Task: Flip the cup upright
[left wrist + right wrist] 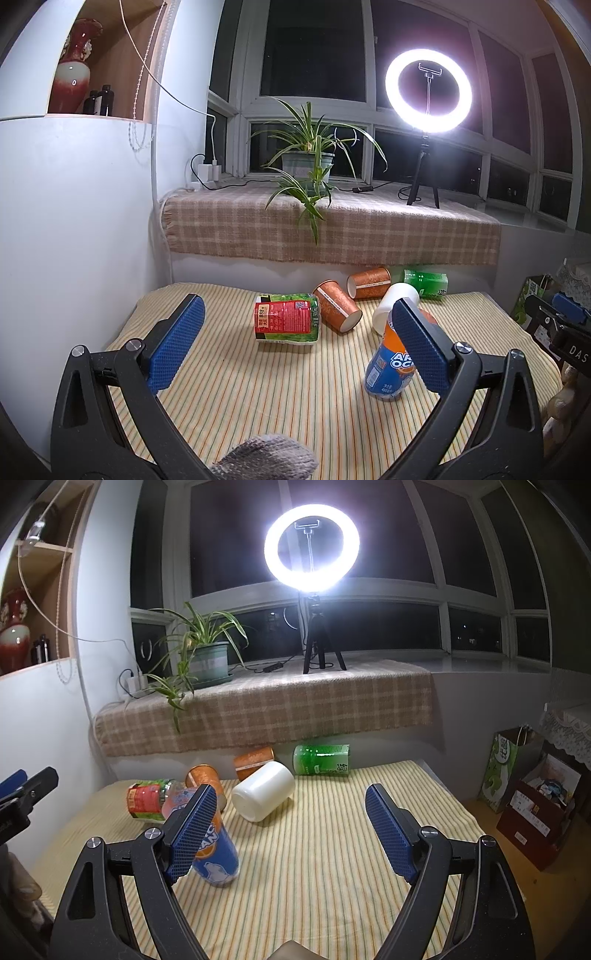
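Observation:
A white cup (263, 790) lies on its side on the striped cloth (314, 867), its mouth facing front left; it also shows in the left wrist view (393, 304). Two orange paper cups (338, 306) (369, 282) lie on their sides behind it; they show in the right wrist view too (205, 779) (254, 762). My left gripper (295, 343) is open and empty above the cloth, short of the cups. My right gripper (291, 830) is open and empty, in front of the white cup.
A blue and orange bottle (391, 363) stands at the front, by my left gripper's right finger. A red-labelled bottle (286, 321) and a green bottle (424, 283) lie on the cloth. A sill behind holds a plant (308, 162) and ring light (428, 90). Bags and boxes (532, 794) stand right.

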